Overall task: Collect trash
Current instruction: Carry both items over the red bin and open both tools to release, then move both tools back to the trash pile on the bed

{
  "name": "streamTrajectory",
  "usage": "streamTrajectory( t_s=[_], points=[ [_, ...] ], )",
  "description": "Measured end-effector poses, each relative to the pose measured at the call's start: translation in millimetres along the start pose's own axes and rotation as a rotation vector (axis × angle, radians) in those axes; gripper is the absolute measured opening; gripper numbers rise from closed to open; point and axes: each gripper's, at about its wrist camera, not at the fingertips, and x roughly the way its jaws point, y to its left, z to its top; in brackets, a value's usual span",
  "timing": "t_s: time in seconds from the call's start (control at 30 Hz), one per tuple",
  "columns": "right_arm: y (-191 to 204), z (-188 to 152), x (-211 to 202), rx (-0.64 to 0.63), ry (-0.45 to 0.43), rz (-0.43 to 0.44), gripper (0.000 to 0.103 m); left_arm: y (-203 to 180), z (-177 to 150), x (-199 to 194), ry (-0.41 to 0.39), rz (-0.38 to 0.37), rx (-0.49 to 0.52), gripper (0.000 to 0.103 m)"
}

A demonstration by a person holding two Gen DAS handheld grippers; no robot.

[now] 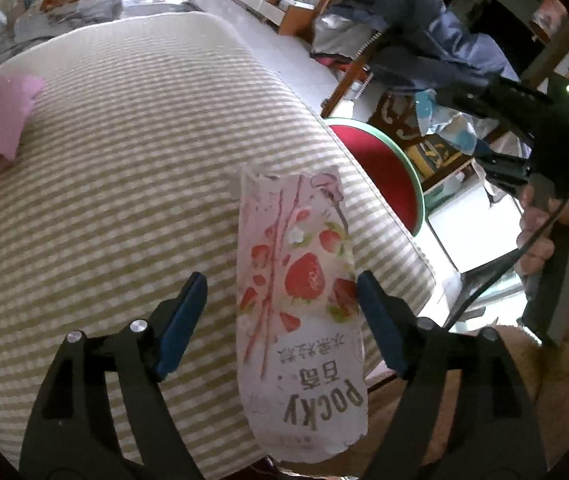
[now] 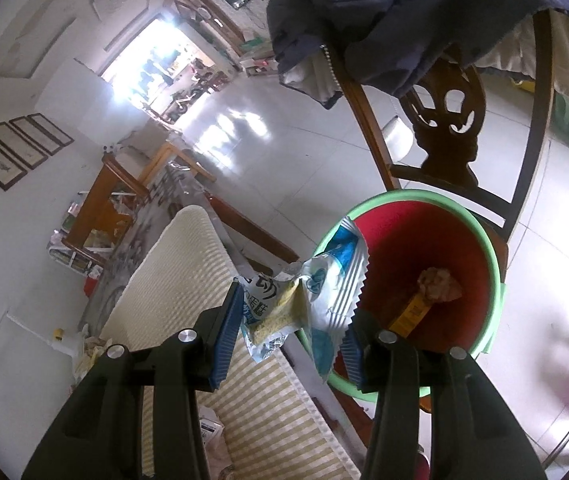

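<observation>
The left hand-held gripper [image 1: 282, 312] stands open above the striped green-and-white mattress [image 1: 124, 184]. One torn pink Pocky strawberry wrapper [image 1: 298, 312] lies between its two blue pads, touching the right pad and apart from the left one; it rests near the mattress's right edge. The mattress surface left of the wrapper is bare up to one pink cloth [image 1: 0, 120] at the far left edge.

The right hand-held gripper [image 2: 290, 334] is clamped on one crumpled blue-and-white snack wrapper [image 2: 316, 300], held over the near rim of the red bucket with a green rim [image 2: 476, 224]. The bucket stands just beside the mattress's edge, on a dark wooden chair [image 2: 444, 144] draped with a navy jacket [image 2: 404, 20]. Two discarded pieces lie inside the bucket: one crumpled pinkish wad [image 2: 440, 284] and one yellow strip [image 2: 412, 312], touching. White tiled floor [image 2: 284, 152] lies beyond the chair.
</observation>
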Motion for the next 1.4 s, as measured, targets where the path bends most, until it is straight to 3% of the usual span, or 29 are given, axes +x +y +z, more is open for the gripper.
streamTrajectory(
  t_s=[0.17, 0.2, 0.23, 0.27, 0.33, 0.47, 0.63, 0.77, 0.87, 1.0, 1.1, 1.2, 1.4],
  points=[
    [-13, 2, 9, 0.041, 0.039, -0.042, 0.046, -4, -6, 13, 0.056, -0.03, 0.003, 0.074],
    [-16, 3, 11, 0.048, 0.051, -0.048, 0.049, -5, -8, 15, 0.055, -0.029, 0.007, 0.074],
    [-18, 4, 13, 0.055, 0.056, -0.053, 0.059, -7, -8, 15, 0.042, -0.018, 0.019, 0.073],
    [-20, 5, 14, 0.065, 0.055, -0.06, 0.068, -8, -7, 15, 0.037, -0.009, 0.028, 0.063],
    [-22, 6, 10, 0.076, 0.035, -0.069, 0.072, -8, -5, 17, 0.032, -0.01, 0.019, 0.044],
    [-16, 6, -2, 0.054, -0.038, -0.098, 0.083, -5, 7, 21, 0.016, -0.041, -0.024, 0.041],
    [-14, 8, -20, 0.058, -0.143, -0.16, 0.086, -22, 32, 31, -0.034, -0.067, -0.005, 0.041],
    [-17, 8, -48, 0.093, -0.307, -0.168, 0.09, -58, 60, 51, -0.054, -0.112, 0.072, 0.041],
    [-23, 10, -61, 0.123, -0.373, -0.166, 0.091, -83, 75, 63, -0.058, -0.128, 0.126, 0.041],
    [-32, 12, -68, 0.161, -0.409, -0.172, 0.091, -113, 94, 76, -0.078, -0.136, 0.185, 0.046],
    [-30, 14, -69, 0.147, -0.424, -0.185, 0.091, -121, 104, 75, -0.127, -0.136, 0.162, 0.067],
    [-24, 14, -70, 0.11, -0.426, -0.2, 0.091, -118, 106, 66, -0.151, -0.164, 0.13, 0.068],
    [-11, 12, -65, 0.059, -0.414, -0.202, 0.091, -88, 91, 43, -0.171, -0.138, 0.067, 0.068]
  ],
)
